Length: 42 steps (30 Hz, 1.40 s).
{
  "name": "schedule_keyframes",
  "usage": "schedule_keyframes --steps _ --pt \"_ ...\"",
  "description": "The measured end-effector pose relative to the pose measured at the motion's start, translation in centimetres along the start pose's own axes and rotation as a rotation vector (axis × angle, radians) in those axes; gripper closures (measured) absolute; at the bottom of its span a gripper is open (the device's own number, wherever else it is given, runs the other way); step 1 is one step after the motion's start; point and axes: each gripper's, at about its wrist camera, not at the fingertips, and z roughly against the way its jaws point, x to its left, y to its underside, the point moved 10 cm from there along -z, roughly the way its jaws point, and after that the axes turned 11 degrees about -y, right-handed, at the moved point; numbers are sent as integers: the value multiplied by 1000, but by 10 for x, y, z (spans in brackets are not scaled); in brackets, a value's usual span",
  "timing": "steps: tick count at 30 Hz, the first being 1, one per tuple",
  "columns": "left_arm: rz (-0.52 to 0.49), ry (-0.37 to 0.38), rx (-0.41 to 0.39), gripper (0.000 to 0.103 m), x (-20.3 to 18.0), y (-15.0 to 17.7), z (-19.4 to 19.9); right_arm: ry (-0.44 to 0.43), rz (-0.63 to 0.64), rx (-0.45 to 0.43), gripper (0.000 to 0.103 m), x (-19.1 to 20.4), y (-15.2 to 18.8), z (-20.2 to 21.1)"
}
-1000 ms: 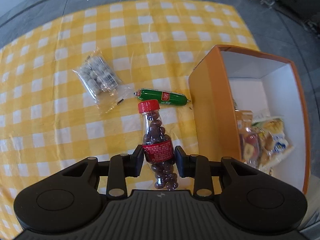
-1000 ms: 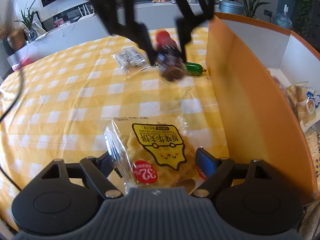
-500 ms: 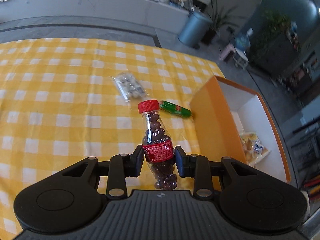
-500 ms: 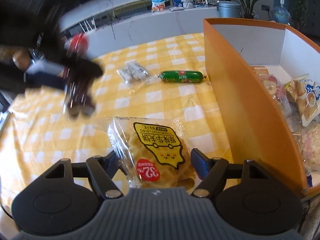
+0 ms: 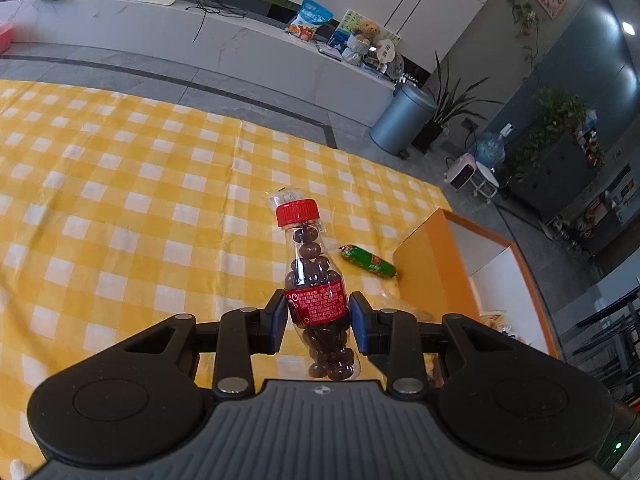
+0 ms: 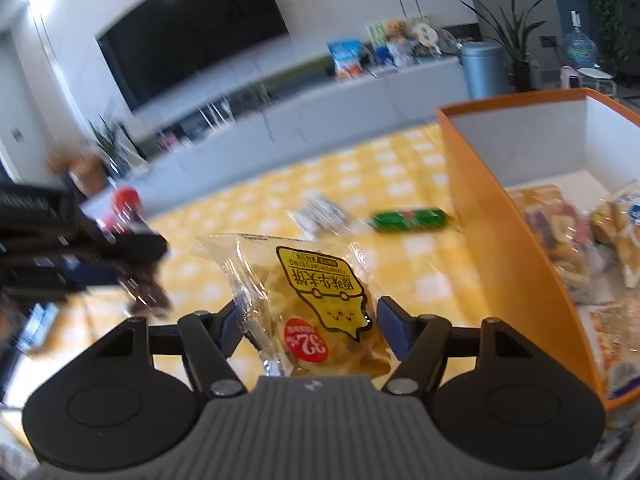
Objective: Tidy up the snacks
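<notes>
My left gripper [image 5: 318, 320] is shut on a small clear bottle [image 5: 316, 280] of chocolate balls with a red cap and red label, held upright above the yellow checked tablecloth [image 5: 120, 200]. In the right wrist view that bottle [image 6: 136, 276] shows blurred at the left. My right gripper [image 6: 308, 320] has a yellow-labelled waffle packet [image 6: 316, 292] between its pads, raised off the cloth; its jaws are closing on it. The orange box [image 6: 500, 248] with white inside stands to the right and holds several snack packets [image 6: 560, 232].
A green sausage stick [image 5: 368, 261] lies on the cloth beside the orange box [image 5: 436, 276]. A clear bag of small sweets [image 6: 324, 210] lies just left of the sausage stick [image 6: 408, 220]. Behind the table are a grey floor, a long white counter and a metal bin.
My left gripper has swung the bottle up and leftwards, away from the box, and now looks out over the room. My right gripper has raised the waffle packet and its jaws have narrowed.
</notes>
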Motion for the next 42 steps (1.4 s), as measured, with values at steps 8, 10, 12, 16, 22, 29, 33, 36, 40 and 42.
schedule_keyframes --steps 8,10,12,16,22,29,33,36,40,42 --pt "-2 72 -16 66 -13 -14 14 6 4 -245 40 -7 -75 54" --pt "-9 71 -29 66 -17 -17 15 73 6 -309 40 -23 -100 70" --pt "-17 82 -35 66 -23 -19 15 145 -8 -348 40 -43 -119 80" --pt "-33 106 -17 66 -37 -17 8 313 -21 -361 55 -91 -140 87" --pt "-50 98 -3 66 -40 -9 2 282 -170 -346 60 -141 -126 91" --pt "-27 64 -16 66 -27 -7 5 166 -71 -222 46 -93 -90 85" --pt "-14 77 -8 66 -20 -4 7 221 -26 -289 22 -46 -61 90" --pt "8 100 1 66 -14 -4 9 282 -83 -360 14 -20 -31 87" --pt "27 102 -19 66 -3 -6 14 415 -87 -290 15 -10 14 53" --pt "28 124 -10 66 0 -6 14 458 -121 -276 16 -17 24 37"
